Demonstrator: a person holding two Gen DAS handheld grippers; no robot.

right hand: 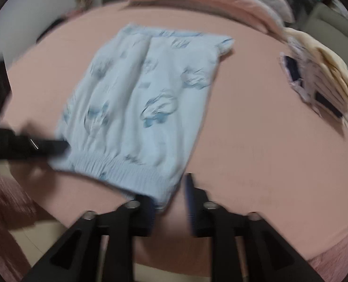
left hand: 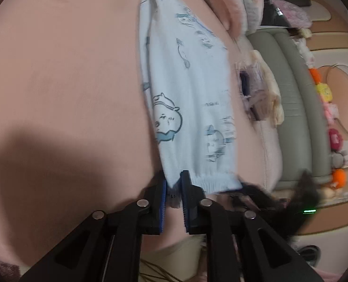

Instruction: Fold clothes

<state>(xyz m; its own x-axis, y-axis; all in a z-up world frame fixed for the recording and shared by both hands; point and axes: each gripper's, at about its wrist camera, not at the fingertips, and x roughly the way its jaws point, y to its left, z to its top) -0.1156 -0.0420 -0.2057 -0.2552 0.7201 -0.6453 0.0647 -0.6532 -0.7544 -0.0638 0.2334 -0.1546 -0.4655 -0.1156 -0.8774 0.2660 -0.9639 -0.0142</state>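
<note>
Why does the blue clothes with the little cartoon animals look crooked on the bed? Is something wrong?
Nothing is torn or spilled. The light blue garment just lies at a slant on the pink bed sheet, with some wrinkles. Both grippers are at its elastic waistband, near its two ends.

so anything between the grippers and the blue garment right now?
Nothing visible. The left gripper has the light blue garment at its elastic hem corner between its fingers; the right gripper is at the opposite hem corner, jaws apart. Pink sheet around it is bare.
</note>
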